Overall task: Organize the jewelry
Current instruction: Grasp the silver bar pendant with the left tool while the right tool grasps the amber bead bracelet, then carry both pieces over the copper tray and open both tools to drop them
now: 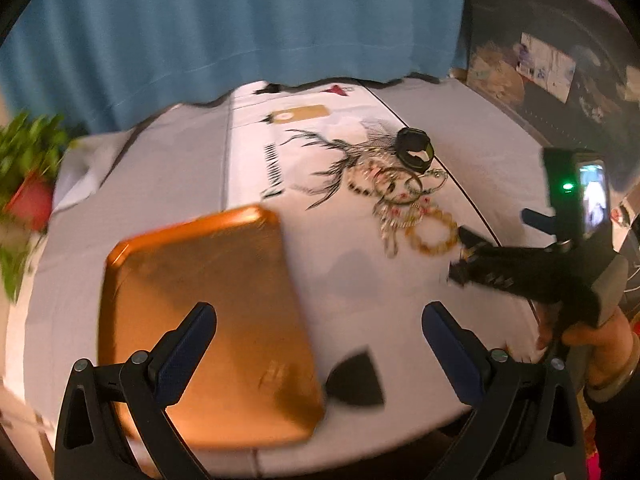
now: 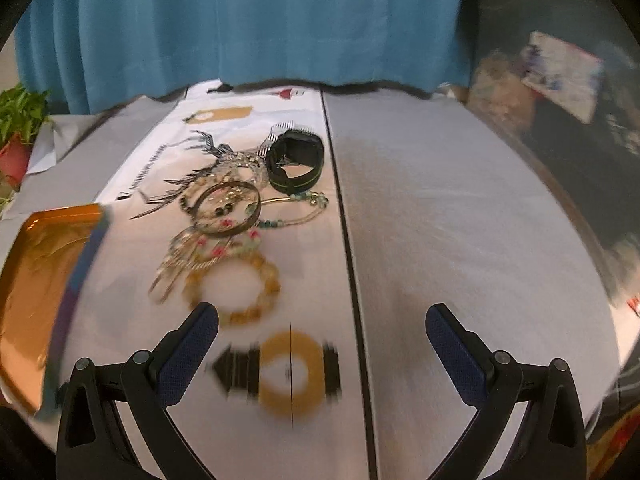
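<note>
amber bead bracelet (image 2: 232, 288) just ahead of right gripper (image 2: 322, 354) fingers — spread wide

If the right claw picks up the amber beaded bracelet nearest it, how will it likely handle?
The amber beaded bracelet is a loop of separate round beads, so it will probably sag rather than hold its ring shape. The beads look glossy, so they may slip from a pinch. It touches the dangly silver jewelry, which could drag along.

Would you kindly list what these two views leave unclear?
- Left wrist view: the orange tray is motion-blurred; any contents are unreadable.
- Left wrist view: the right tool is smeared at its tips, so its grip is unclear.
- Right wrist view: the tangled jewelry pile overlaps, so pieces cannot be counted.
</note>
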